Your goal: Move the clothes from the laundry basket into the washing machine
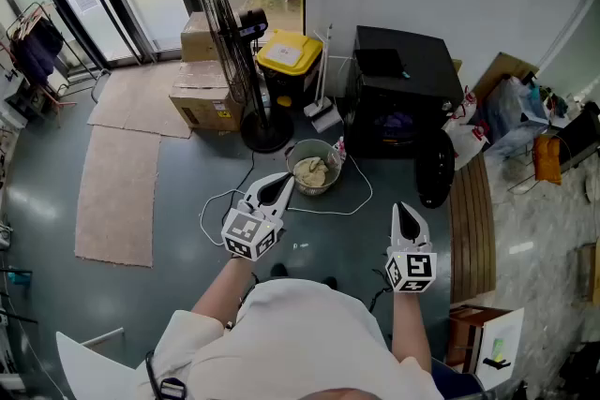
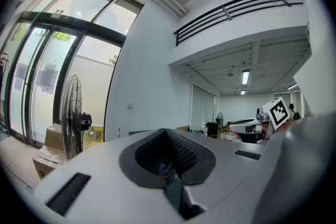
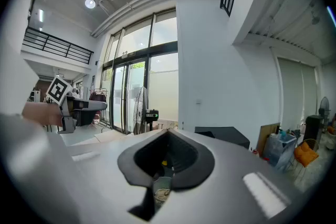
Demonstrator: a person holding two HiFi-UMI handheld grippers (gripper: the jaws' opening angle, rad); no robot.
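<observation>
The left hand-held gripper point(image 1: 279, 187) and right hand-held gripper point(image 1: 404, 207) are seen shut, empty; the laundry basket point(image 1: 313, 143) is placed just beyond the left.

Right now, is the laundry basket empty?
No, a heap of cream clothes lies inside the basket.

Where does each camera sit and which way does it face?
Head view: on the person's head, looking steeply down at laundry basket, washing machine, fan; forearms, left claw, right claw show.
Left gripper view: on the left claw, level toward the fan; own shut jaws, right claw at right.
Right gripper view: on the right claw, level toward the washing machine; own shut jaws, left claw at left.
Shared: fan in all three.
</observation>
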